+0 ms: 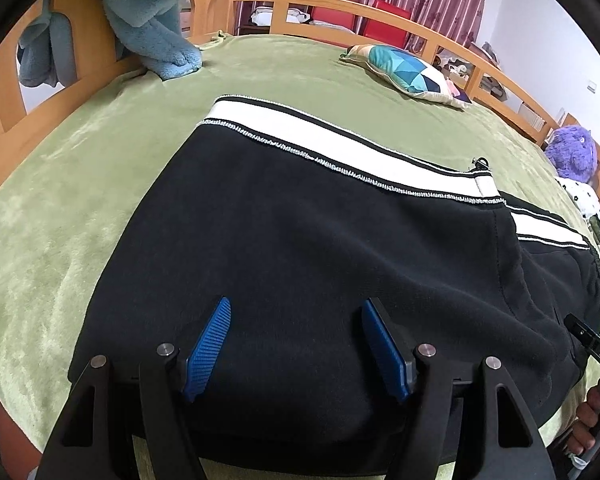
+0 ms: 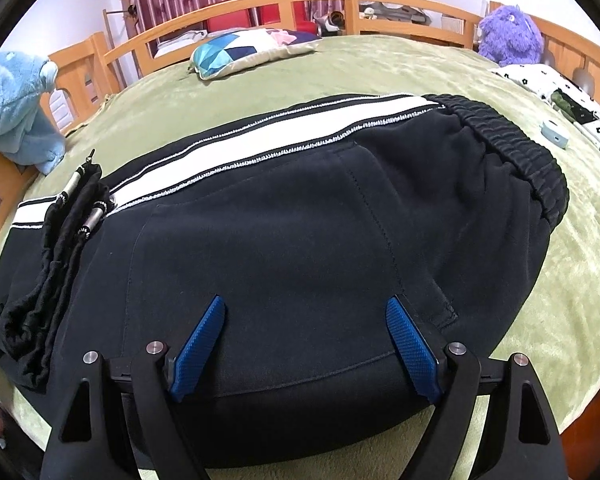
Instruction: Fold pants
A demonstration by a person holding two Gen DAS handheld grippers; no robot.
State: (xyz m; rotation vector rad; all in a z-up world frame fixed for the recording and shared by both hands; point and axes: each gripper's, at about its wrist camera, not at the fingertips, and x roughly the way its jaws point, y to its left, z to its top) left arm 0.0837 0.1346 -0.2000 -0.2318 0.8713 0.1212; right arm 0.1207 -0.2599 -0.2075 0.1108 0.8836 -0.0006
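Bed point(image 1: 80, 152): we see its green blanket fill both views, with the wooden rail along the top of each frame.
Pants point(image 1: 320, 248): we find the black pants flat on the blanket at the centre of both frames, white stripe point(image 2: 260, 140) along the far edge, elastic waistband point(image 2: 512, 148) at the right of the right wrist view.
Risk, large: we judge the layers could slide apart on the plush blanket if only the top layer is pinched at the near edge.
Risk, small: the bunched drawstrings point(image 2: 76, 208) at the left of the right wrist view could snag a finger or spoil a flat fold.
Left gripper point(image 1: 296, 348): we hold it low at the bottom of its frame, tongs wide, nothing between them, over the near edge.
Right gripper point(image 2: 304, 348): same pose, tongs wide and empty, above the near hem.
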